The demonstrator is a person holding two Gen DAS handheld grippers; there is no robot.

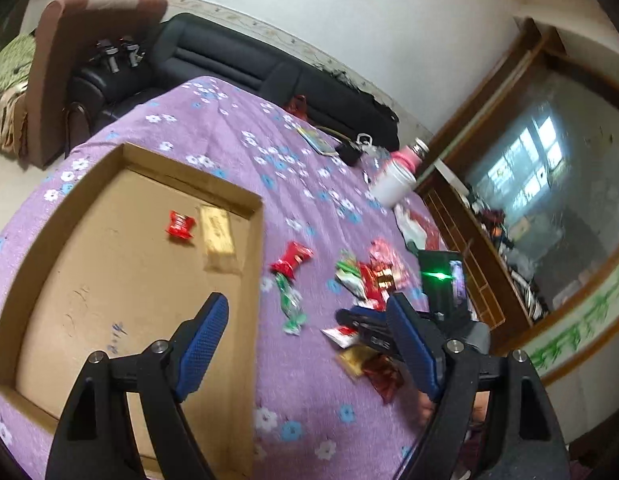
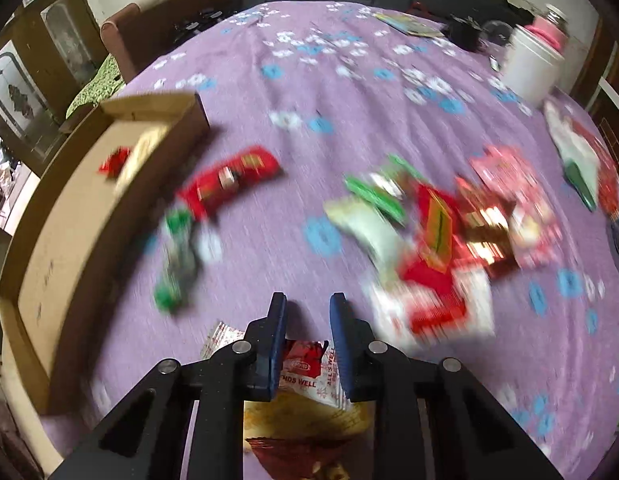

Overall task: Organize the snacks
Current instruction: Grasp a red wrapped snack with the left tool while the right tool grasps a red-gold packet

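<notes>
A shallow cardboard box (image 1: 129,280) lies on the purple flowered cloth with one red candy (image 1: 180,225) inside. My left gripper (image 1: 307,320) hovers open and empty over the box's right wall. On the cloth beside the box lie a red packet (image 1: 291,258) and a green-and-white candy (image 1: 291,304), then a pile of snacks (image 1: 373,276). My right gripper (image 2: 307,304) is shut on a red-and-white snack packet (image 2: 305,364), low over the cloth near the pile (image 2: 441,232). A gold packet (image 2: 305,412) lies under it. The right wrist view is blurred.
A white jar with a pink lid (image 1: 393,182) stands at the far right, a white, red and green bag (image 1: 413,228) next to it. A booklet (image 1: 317,142) and a black object (image 1: 349,152) lie near the far edge. A black sofa (image 1: 229,60) stands behind, a wooden cabinet (image 1: 489,240) at the right.
</notes>
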